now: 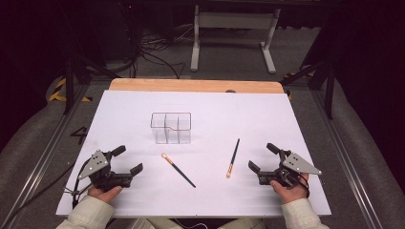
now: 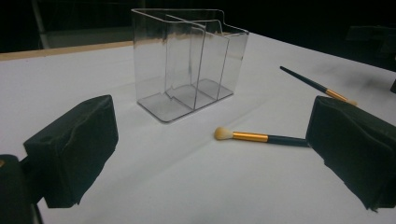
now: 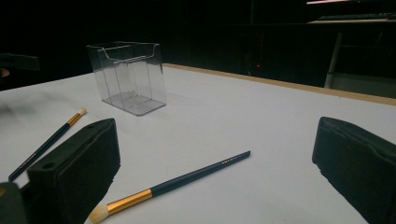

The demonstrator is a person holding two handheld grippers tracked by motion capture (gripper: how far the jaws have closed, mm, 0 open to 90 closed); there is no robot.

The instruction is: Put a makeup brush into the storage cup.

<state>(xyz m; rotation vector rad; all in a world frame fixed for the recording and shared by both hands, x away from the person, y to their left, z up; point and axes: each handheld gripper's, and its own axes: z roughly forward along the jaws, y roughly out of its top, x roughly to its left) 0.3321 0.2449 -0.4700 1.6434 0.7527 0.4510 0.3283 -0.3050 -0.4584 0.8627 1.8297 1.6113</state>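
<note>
Nearest, at 7 o'clock: left gripper [image 1: 130, 159], jaws wide, empty. At 5 o'clock: right gripper [image 1: 261, 157], likewise agape, holding nothing. Between, flat on white tabletop [image 1: 267, 119]: left brush [image 1: 177, 170], right brush [image 1: 233, 158], apart. Farther, toward 12 o'clock: clear organizer [image 1: 171, 127], upright.

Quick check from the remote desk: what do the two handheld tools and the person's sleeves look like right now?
Both the left tool and the right tool are black, with two padded black jaws, a grey three-cornered plate on top and a trailing cable. The sleeves are pale cream.

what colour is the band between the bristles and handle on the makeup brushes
Gold, on both brushes. It shows best in the right gripper view, on the near brush.
</note>
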